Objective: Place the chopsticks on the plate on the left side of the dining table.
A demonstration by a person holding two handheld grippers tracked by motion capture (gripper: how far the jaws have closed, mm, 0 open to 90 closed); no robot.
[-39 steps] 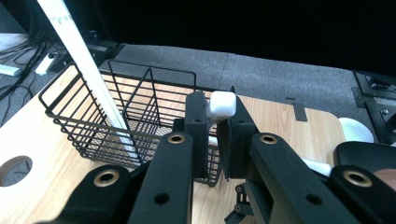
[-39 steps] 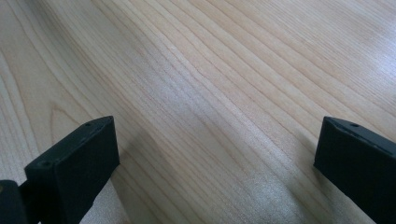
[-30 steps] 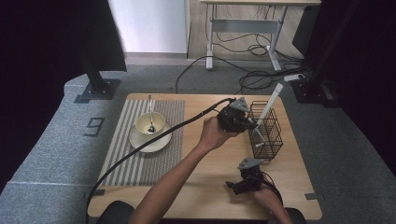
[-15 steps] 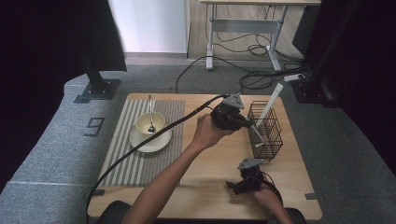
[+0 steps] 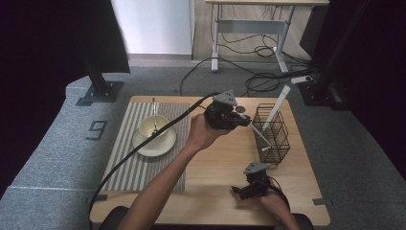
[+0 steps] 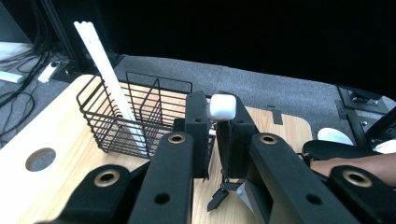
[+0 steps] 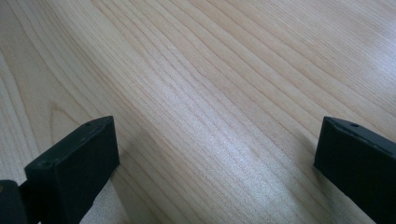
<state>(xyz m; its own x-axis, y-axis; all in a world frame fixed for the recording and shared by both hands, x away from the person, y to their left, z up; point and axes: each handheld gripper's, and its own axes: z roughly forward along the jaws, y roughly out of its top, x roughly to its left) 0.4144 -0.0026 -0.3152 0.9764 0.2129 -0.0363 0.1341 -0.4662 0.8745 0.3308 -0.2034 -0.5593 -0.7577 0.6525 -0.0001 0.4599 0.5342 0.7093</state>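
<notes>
White plastic, squared off at the end, sits pinched in our left tool (image 6: 213, 122): its jaws are drawn nearly together on the top of a slim white utensil (image 6: 223, 106), and the butt stands a little proud of the jaw tips. From that grip the thin shaft slants forward and down. In the high view its lower end appears to sit in the near part of the black wire basket (image 6: 100, 126), just ahead of and below the tool.

We judge the utensil to be light and stiff, with a smooth shaft that could slide or swivel between flat pads. The hold is at the very end, so the long free part has leverage; if the tip catches on a wire, we expect it to twist in the grip. A hold slightly further down the handle, square across its flat faces, would steady it. The basket looks light too, and may shift if the utensil drags on it.

Beyond the utensil, a pair of long white sticks (image 6: 105, 65) leans in the far compartment, apart from the tool.

Our right tool (image 7: 215, 154) stands wide with nothing between its jaws, resting low on the pale wooden worktop (image 7: 210, 70) on the near side of the basket.

Well behind the left tool a bowl (image 5: 153, 127) on a saucer (image 5: 155, 143) sits on a striped mat (image 5: 124, 163).
</notes>
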